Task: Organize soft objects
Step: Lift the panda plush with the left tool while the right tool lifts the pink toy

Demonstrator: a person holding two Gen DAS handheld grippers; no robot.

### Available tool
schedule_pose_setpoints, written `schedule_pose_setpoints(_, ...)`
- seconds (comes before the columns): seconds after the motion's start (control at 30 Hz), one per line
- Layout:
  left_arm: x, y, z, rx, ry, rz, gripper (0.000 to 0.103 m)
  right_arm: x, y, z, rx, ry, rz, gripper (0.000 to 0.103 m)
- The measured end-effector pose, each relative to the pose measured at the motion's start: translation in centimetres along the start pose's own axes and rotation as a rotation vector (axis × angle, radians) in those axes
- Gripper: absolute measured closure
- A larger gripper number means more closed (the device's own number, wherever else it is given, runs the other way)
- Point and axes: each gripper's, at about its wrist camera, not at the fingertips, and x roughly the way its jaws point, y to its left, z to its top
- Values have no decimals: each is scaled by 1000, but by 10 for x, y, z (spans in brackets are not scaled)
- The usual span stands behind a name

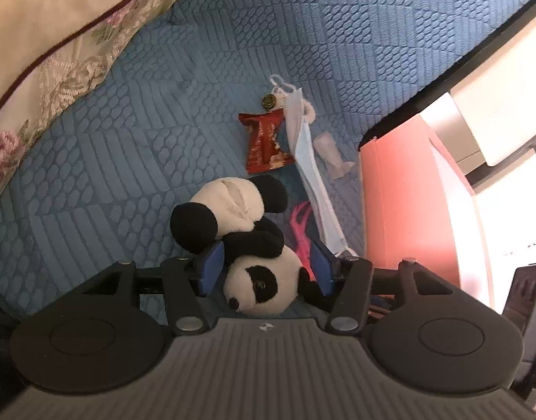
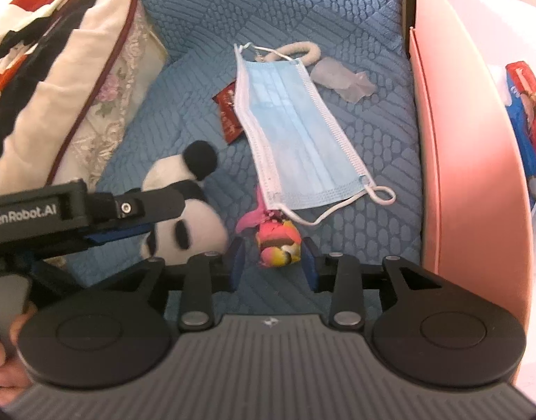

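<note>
A black-and-white plush panda (image 1: 246,241) lies on the blue quilted cover (image 1: 162,122). My left gripper (image 1: 266,266) is open, its blue pads on either side of the panda's head and arm. The panda (image 2: 183,217) also shows in the right wrist view, partly hidden by the left gripper's arm. My right gripper (image 2: 273,262) is open around a small pink and yellow plush toy (image 2: 280,239), without squeezing it. That pink toy (image 1: 301,231) shows in the left wrist view beside the panda.
A blue face mask (image 2: 292,140), a red snack wrapper (image 2: 227,112), a cream hair tie (image 2: 299,52) and a clear plastic scrap (image 2: 341,78) lie on the cover. A floral pillow (image 2: 75,80) lies left. A pink bin wall (image 2: 460,140) stands right.
</note>
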Motion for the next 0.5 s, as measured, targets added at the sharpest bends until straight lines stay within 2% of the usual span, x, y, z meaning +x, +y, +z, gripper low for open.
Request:
schedule_pose_setpoints(0.2, 8, 4, 4, -29, -6, 16, 43, 10, -2, 4, 1, -2, -3, 65)
schedule_pose_setpoints(0.3, 10, 2, 5, -17, -10, 34, 43, 17, 1, 4, -13, 5, -5, 63)
schedule_pose_setpoints(0.5, 13, 0, 4, 11, -12, 58, 43, 25, 8, 3, -62, 4, -22, 66)
